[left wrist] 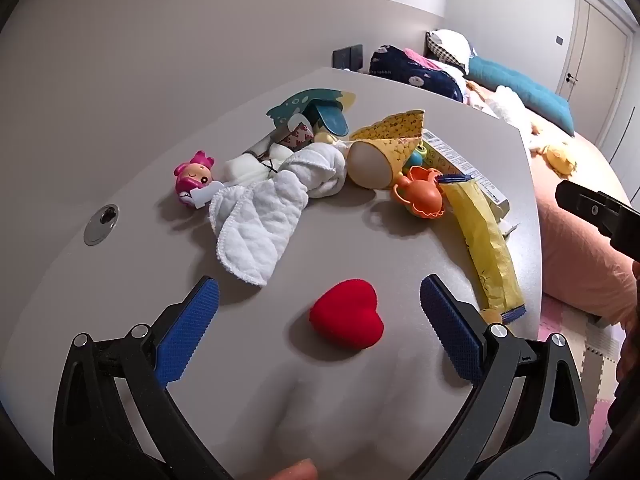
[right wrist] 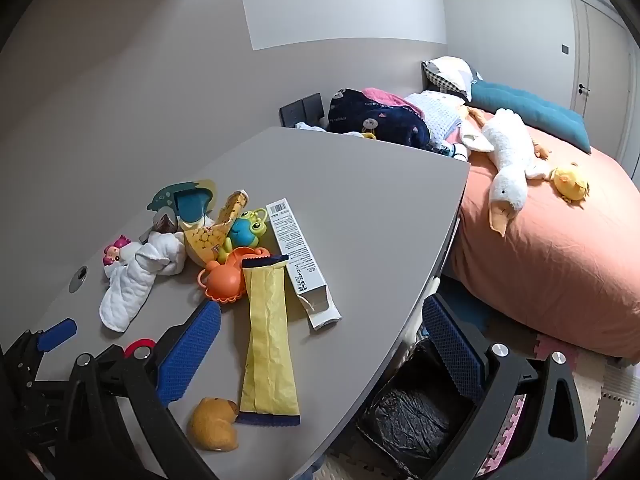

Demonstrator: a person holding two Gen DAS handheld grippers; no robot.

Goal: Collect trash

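Both grippers stand wide open and hold nothing. Between the blue pads of the left gripper (left wrist: 320, 316), a red velvet heart-shaped box (left wrist: 346, 315) lies on the grey table (left wrist: 160, 280), touching neither pad. Over the table's edge hovers the right gripper (right wrist: 320, 344); one finger is above the tabletop, the other above a bin lined with a black plastic bag (right wrist: 408, 420) that stands on the floor beside the table. What is inside the bin I cannot tell. On the table lie a long flat yellow wrapper with dark blue ends (right wrist: 269, 344) and an opened white carton with a barcode (right wrist: 298, 264), touching each other. Near them are an orange plastic toy (right wrist: 224, 280), a white quilted cloth (right wrist: 132, 284) and a small orange plush piece (right wrist: 212, 424).
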